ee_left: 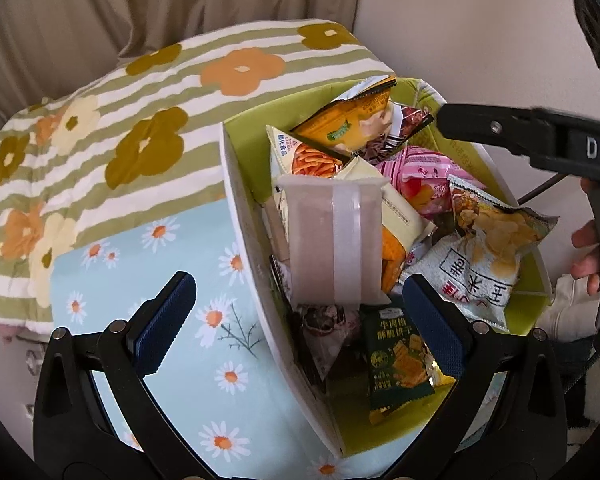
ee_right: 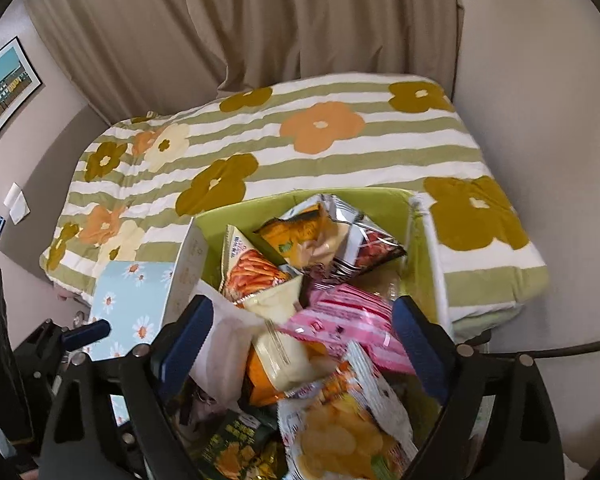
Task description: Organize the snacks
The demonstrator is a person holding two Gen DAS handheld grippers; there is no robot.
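We judge the sorting nearly done: the snack packets (ee_left: 476,252) lie heaped inside the green box (ee_left: 244,216), which sits on the daisy-print cloth (ee_left: 204,320) beside the flowered quilt (ee_right: 300,136). We see none left outside it. Our left claw (ee_left: 300,320) hangs wide open straddling the box's near wall, gripping nothing. Our right claw (ee_right: 304,340) hovers open over the heap, empty too. Only tidying the pile seems left.
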